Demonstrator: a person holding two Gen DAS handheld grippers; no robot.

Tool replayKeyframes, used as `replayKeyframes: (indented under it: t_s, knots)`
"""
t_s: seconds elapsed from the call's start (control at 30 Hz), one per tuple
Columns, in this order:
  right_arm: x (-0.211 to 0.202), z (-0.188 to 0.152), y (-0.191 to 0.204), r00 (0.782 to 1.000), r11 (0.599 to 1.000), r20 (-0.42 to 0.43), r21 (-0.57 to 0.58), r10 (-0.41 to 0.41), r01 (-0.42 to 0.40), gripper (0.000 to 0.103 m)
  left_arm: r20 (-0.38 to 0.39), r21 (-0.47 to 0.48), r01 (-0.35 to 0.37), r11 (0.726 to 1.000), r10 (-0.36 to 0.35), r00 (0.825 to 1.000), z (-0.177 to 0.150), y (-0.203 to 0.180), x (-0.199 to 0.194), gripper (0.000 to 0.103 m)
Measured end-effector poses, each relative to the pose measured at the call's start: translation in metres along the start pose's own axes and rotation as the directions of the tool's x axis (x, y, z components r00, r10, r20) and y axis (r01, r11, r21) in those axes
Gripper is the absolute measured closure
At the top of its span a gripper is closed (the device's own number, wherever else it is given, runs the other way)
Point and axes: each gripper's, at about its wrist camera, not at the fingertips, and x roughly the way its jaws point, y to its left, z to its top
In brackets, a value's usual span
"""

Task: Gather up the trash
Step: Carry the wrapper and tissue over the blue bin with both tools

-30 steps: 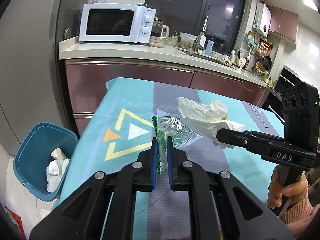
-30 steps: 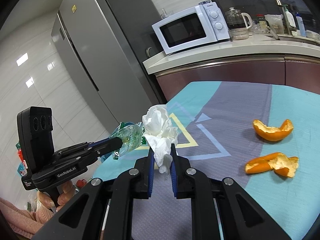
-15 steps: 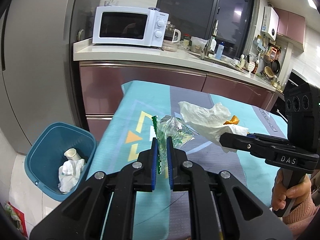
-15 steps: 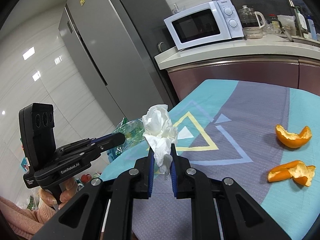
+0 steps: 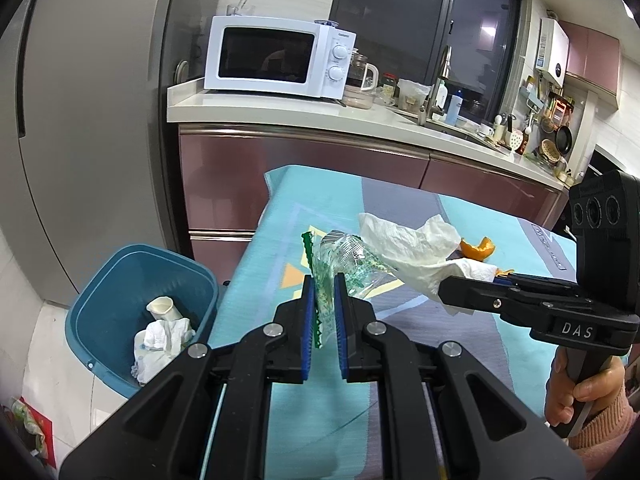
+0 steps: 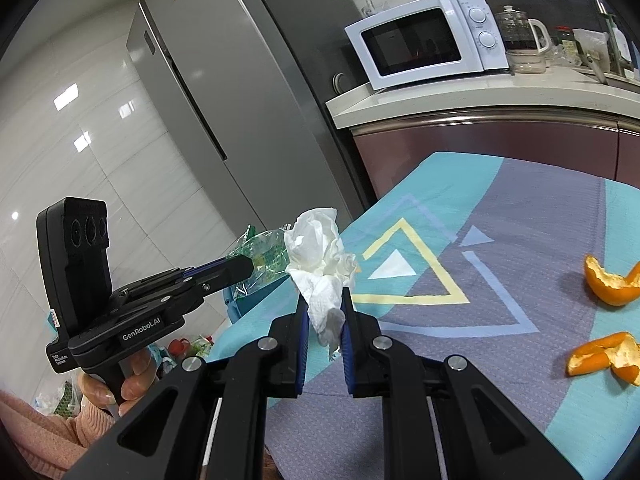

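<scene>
My left gripper (image 5: 323, 285) is shut on a crinkled clear-and-green plastic wrapper (image 5: 344, 262), held above the left edge of the table. The same gripper (image 6: 250, 266) and wrapper (image 6: 262, 252) show at the left of the right wrist view. My right gripper (image 6: 324, 298) is shut on a crumpled white tissue (image 6: 320, 256); in the left wrist view that gripper (image 5: 444, 290) and its tissue (image 5: 408, 244) hang just right of the wrapper. A blue bin (image 5: 120, 280) stands on the floor below and left, holding a paper cup (image 5: 162, 309) and white paper.
Two orange peels (image 6: 612, 280) (image 6: 604, 358) lie on the patterned tablecloth (image 6: 500, 240) at the right. A fridge (image 5: 80, 140) stands behind the bin. The counter (image 5: 320, 114) carries a microwave (image 5: 276, 62) and a kettle. Each gripper is held by a hand (image 5: 580, 388) in a pink sleeve.
Both grippers have shifted left toward the table's edge with their loads. The bin has come further into the left wrist view.
</scene>
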Motion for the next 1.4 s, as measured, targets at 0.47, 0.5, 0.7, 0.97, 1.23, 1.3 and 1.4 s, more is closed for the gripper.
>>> replayKeyframes:
  t_s: [0.47,0.5,0.7,0.97,1.23,1.3,1.4]
  knots:
    - [0.024,0.008,0.013,0.999,0.999,-0.035,-0.028,0.034,-0.035,0.090,0.005,-0.023,-0.048,0.999,0.049,0.999,0.000,0.020,-0.002,0.091]
    - [0.026,0.008,0.014,0.999,0.999,-0.039,-0.029,0.037,-0.038,0.090,0.004,-0.026,-0.053,0.998,0.053,0.999,0.001,0.022,-0.002,0.091]
    - [0.034,0.010,0.016,0.998,0.998,-0.049,-0.031,0.050,-0.051,0.090,0.000,-0.034,-0.071,0.997,0.072,0.997,0.002,0.029,-0.003,0.091]
    - [0.042,0.013,0.020,0.996,0.997,-0.061,-0.037,0.062,-0.065,0.090,0.005,-0.044,-0.090,0.995,0.090,0.996,0.001,0.036,-0.005,0.091]
    - [0.052,0.015,0.027,0.994,0.996,-0.080,-0.050,0.073,-0.078,0.089,0.008,-0.060,-0.107,0.993,0.107,0.994,0.000,0.044,-0.008,0.091]
    - [0.055,0.017,0.029,0.994,0.995,-0.084,-0.055,0.076,-0.081,0.089,0.007,-0.066,-0.114,0.991,0.115,0.993,-0.001,0.047,-0.008,0.091]
    - [0.060,0.018,0.033,0.993,0.995,-0.090,-0.062,0.078,-0.084,0.089,0.005,-0.076,-0.124,0.989,0.125,0.992,-0.002,0.052,-0.009,0.091]
